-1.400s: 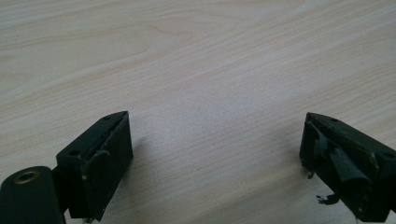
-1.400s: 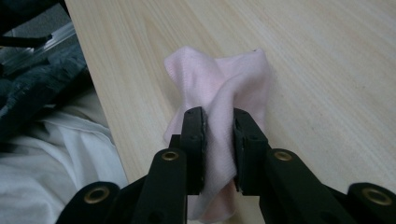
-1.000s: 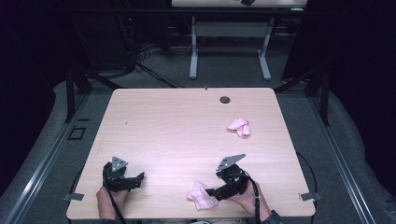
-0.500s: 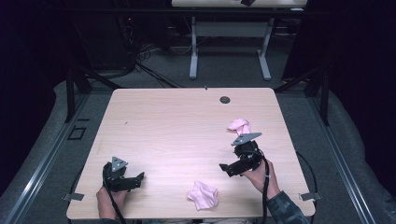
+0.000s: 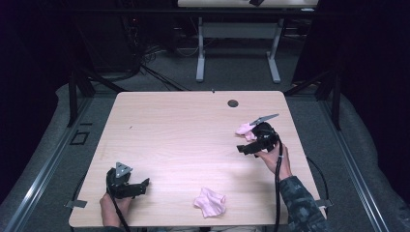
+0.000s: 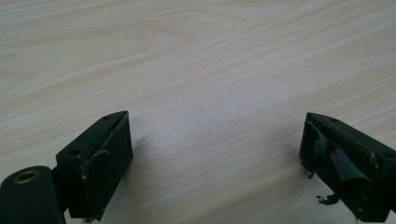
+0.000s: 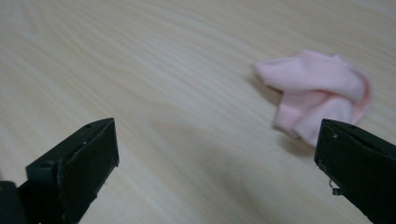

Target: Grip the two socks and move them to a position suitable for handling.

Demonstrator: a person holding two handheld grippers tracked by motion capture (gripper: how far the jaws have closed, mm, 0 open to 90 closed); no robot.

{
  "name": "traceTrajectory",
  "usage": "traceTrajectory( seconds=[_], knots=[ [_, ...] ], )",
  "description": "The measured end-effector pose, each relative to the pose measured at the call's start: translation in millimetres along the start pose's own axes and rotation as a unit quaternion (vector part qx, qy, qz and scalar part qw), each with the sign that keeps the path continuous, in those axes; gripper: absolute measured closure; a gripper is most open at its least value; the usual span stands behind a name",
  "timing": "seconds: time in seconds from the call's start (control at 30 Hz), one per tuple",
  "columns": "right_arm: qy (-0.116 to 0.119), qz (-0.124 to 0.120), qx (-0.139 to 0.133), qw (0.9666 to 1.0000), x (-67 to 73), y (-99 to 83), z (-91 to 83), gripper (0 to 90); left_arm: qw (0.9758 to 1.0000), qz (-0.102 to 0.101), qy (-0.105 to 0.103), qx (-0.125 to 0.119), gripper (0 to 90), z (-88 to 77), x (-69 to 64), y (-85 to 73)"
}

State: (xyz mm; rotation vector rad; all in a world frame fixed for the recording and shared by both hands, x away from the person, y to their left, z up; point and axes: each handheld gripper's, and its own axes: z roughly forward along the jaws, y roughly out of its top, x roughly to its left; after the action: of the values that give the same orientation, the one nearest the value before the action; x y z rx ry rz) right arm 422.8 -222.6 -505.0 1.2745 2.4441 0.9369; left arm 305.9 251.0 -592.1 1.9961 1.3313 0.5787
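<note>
Two crumpled pink cloth socks are lying on my pale wooden table [image 5: 183,140]: one [image 5: 210,201] at the near edge, at six o'clock, and one [image 7: 316,93] toward three o'clock. My right gripper [image 5: 245,148] is hovering just beside the far sock, its jaws having just been opening, nothing between them. My left gripper [image 5: 140,187] is resting at seven o'clock, jaws apart and empty.

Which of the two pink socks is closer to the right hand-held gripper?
The pink sock near the table's far right side, just ahead of the open right hand-held gripper. The other pink sock lies at the near edge.
</note>
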Motion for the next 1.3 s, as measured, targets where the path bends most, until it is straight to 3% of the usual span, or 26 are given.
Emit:
traceTrajectory(
  seconds=[0.2,0.37,0.4,0.43,0.47,0.5,0.57,0.7,0.97,1.1,1.27,1.3],
  knots=[
    [-0.015,0.026,-0.015,0.9994,-22.5,17.0,3.2,0.8,1.0000,-0.003,0.002,0.000,9.6,0.2,0.1,0.0],
    [-0.026,0.045,-0.009,0.9986,-38.4,28.2,13.0,3.4,1.0000,-0.004,0.003,0.000,9.6,0.2,0.1,0.0],
    [-0.037,0.047,-0.009,0.9982,-43.2,30.8,17.9,6.5,1.0000,-0.005,0.004,-0.001,9.6,0.2,0.1,0.0],
    [-0.033,0.059,-0.008,0.9977,-47.1,32.2,22.4,7.6,1.0000,-0.005,0.004,0.000,9.6,0.1,0.1,0.0],
    [-0.034,0.070,-0.007,0.9970,-54.4,34.1,27.8,18.9,1.0000,-0.004,0.005,0.001,9.6,0.0,0.4,0.0],
    [-0.041,0.074,-0.007,0.9964,-56.9,35.0,29.9,22.0,1.0000,-0.006,0.005,-0.001,9.6,0.2,0.1,0.0],
    [-0.053,0.076,-0.008,0.9956,-62.2,35.6,35.8,24.6,1.0000,-0.006,0.006,-0.001,9.6,0.2,0.0,-0.1],
    [-0.047,0.110,-0.006,0.9928,-72.7,36.8,47.0,29.5,1.0000,-0.006,0.006,-0.001,9.6,0.2,0.1,-0.1],
    [-0.057,0.122,0.026,0.9906,-78.2,34.9,67.9,41.3,1.0000,-0.006,0.005,-0.001,9.6,0.2,0.1,-0.1],
    [-0.065,0.123,0.052,0.9889,-79.3,32.2,77.1,54.5,1.0000,-0.005,0.006,-0.001,9.7,0.1,0.0,-0.1],
    [-0.073,0.122,0.041,0.9890,-78.0,27.0,81.3,78.5,1.0000,-0.005,0.005,-0.001,10.0,0.1,0.0,-0.1],
    [-0.076,0.112,0.043,0.9898,-77.6,25.5,80.6,80.6,1.0000,-0.005,0.005,-0.001,9.9,0.0,0.0,-0.1]
  ],
)
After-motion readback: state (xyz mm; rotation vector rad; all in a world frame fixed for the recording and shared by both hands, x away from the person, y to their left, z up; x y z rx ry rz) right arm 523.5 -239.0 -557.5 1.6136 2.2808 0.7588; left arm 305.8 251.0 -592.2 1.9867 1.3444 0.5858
